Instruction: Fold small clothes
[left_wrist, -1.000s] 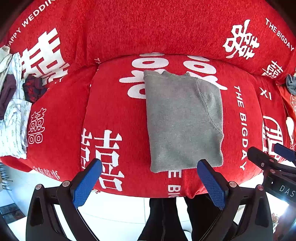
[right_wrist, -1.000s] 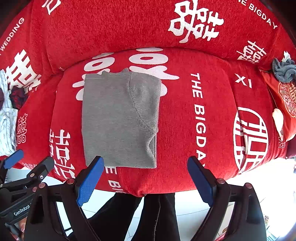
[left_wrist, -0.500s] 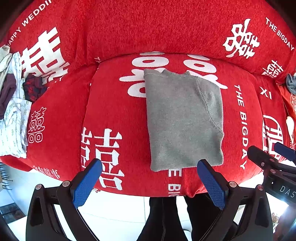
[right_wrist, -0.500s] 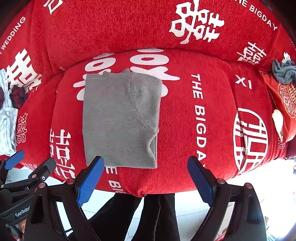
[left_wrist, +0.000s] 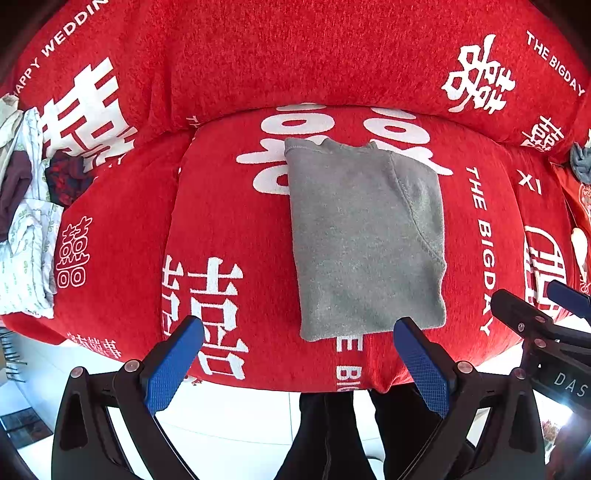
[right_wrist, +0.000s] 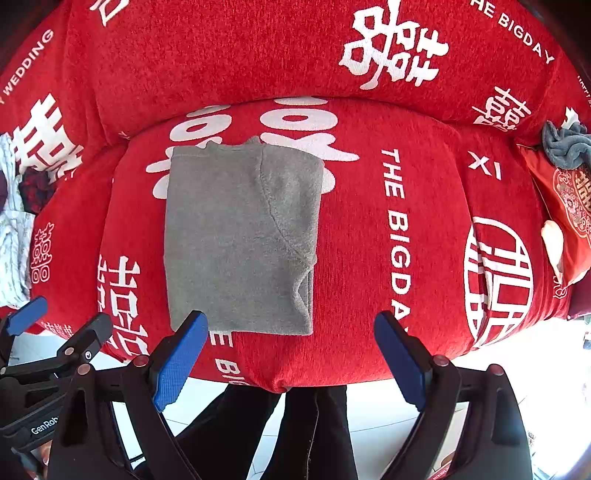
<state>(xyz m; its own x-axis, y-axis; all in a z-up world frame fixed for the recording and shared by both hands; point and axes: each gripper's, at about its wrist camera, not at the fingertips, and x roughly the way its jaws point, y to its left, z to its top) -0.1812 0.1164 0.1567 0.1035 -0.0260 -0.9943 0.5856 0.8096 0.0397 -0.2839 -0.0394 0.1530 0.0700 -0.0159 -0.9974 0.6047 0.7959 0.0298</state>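
A grey garment (left_wrist: 365, 236) lies folded into a tall rectangle on the red sofa seat (left_wrist: 229, 221); it also shows in the right wrist view (right_wrist: 240, 240). My left gripper (left_wrist: 295, 354) is open and empty, held just in front of the seat's front edge below the garment's near hem. My right gripper (right_wrist: 291, 350) is open and empty, also in front of the seat edge, below the garment's near right corner. Neither gripper touches the garment.
A pile of other clothes (left_wrist: 26, 206) lies on the sofa's left end. A grey cloth (right_wrist: 565, 146) and a red cushion (right_wrist: 569, 218) sit at the right end. The person's dark legs (right_wrist: 295, 435) stand below the seat edge on a white floor.
Almost nothing has moved. The garment lies as before and both grippers stay open, hovering in front of the seat.
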